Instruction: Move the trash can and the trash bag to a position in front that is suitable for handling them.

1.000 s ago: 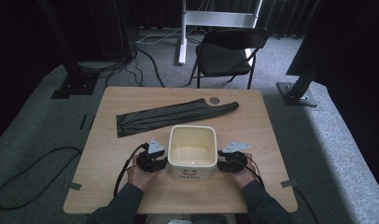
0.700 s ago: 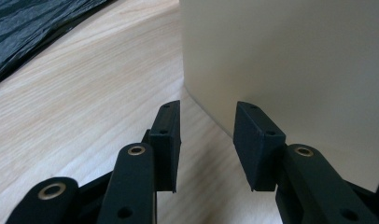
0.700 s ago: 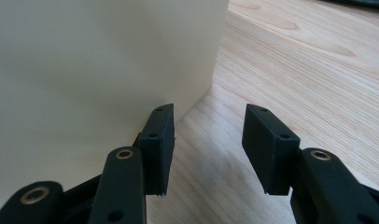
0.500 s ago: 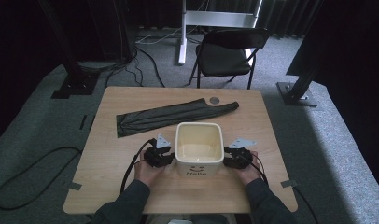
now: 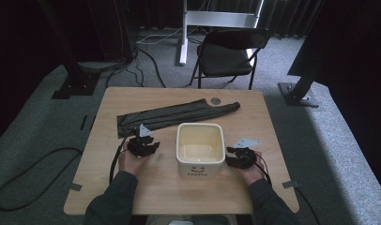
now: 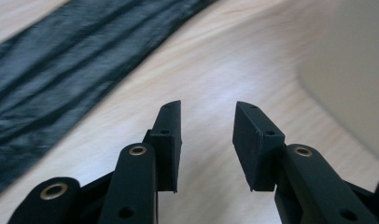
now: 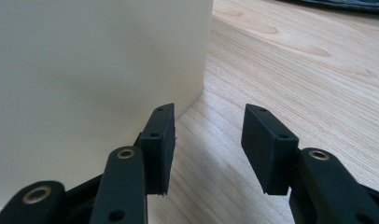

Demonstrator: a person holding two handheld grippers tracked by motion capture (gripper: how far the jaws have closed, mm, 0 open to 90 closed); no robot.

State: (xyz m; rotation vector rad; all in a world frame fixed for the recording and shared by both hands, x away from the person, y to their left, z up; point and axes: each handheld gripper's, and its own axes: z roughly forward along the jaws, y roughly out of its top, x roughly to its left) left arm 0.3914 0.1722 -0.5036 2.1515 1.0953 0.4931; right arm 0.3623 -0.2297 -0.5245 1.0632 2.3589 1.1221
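In your left tongs view the dark cloth is blurred and cut off by the top and left edges, and the cream bin at the right is only a blurred wall, cut by the edge. In your right tongs view the bin wall is cut off at the top and left. In the high view your forearms leave the picture at the near edge, and the print on the bin is too small to read.

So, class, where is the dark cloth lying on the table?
In the high view the cloth lies stretched across the table's far half, just behind the cream tub and the left gripper.
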